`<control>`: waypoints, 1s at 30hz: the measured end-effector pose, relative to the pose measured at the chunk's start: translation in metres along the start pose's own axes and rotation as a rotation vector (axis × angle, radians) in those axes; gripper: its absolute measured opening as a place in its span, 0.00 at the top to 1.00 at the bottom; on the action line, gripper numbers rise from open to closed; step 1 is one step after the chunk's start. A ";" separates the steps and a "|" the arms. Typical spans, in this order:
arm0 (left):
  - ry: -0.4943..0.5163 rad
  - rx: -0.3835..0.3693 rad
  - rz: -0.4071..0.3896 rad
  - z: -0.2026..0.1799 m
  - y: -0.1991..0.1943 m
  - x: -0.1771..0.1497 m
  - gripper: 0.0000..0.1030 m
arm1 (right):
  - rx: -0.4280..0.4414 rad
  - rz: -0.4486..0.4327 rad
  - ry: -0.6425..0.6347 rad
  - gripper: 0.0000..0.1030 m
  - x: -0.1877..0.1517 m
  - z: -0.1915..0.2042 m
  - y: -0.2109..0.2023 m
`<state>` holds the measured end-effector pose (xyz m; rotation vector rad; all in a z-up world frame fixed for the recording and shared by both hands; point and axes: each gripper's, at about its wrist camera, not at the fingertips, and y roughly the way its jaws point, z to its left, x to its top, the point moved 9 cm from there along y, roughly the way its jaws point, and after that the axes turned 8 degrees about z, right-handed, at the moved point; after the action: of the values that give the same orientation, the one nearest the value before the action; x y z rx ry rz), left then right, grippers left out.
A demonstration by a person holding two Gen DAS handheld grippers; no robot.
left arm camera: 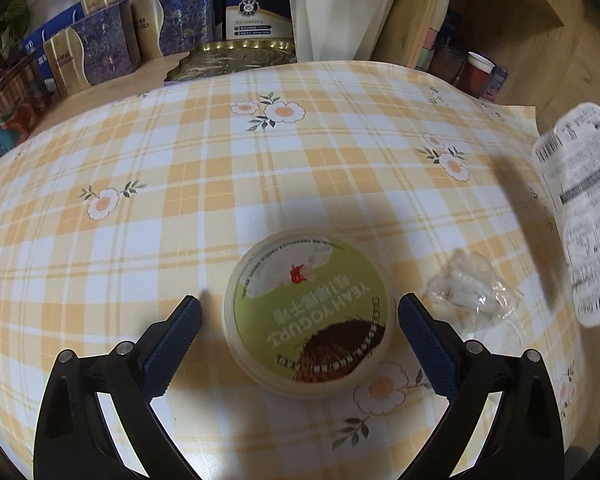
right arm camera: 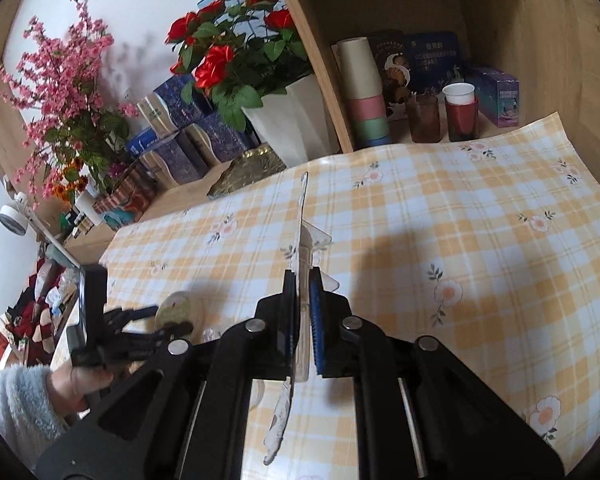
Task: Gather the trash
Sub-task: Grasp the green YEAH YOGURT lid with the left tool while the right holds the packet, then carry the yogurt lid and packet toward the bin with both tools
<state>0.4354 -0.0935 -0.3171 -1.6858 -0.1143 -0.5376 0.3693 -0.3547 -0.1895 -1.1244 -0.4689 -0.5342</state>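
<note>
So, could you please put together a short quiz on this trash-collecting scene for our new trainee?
1. True or false: the left gripper has closed on the yogurt tub.
2. What does the right gripper hold? A) a paper cup B) a flat blister pack C) a flower
3. Fill in: beside the tub, on the checked tablecloth, lies a crumpled piece of clear ____.

Key: 1 false, its jaws stand open either side of the tub. 2 B. 3 plastic.

Soft daylight, broad shadows on tablecloth (left arm camera: 300,160), fisheye warp, blurred edges
</note>
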 end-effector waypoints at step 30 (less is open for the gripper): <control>0.081 -0.026 -0.222 -0.028 -0.191 -0.116 0.20 | 0.037 -0.017 -0.036 0.89 -0.081 0.080 -0.095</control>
<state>0.2543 -0.0572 -0.1882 -1.6844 -0.2383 -0.7748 0.2404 -0.2986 -0.1414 -1.0967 -0.5183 -0.5186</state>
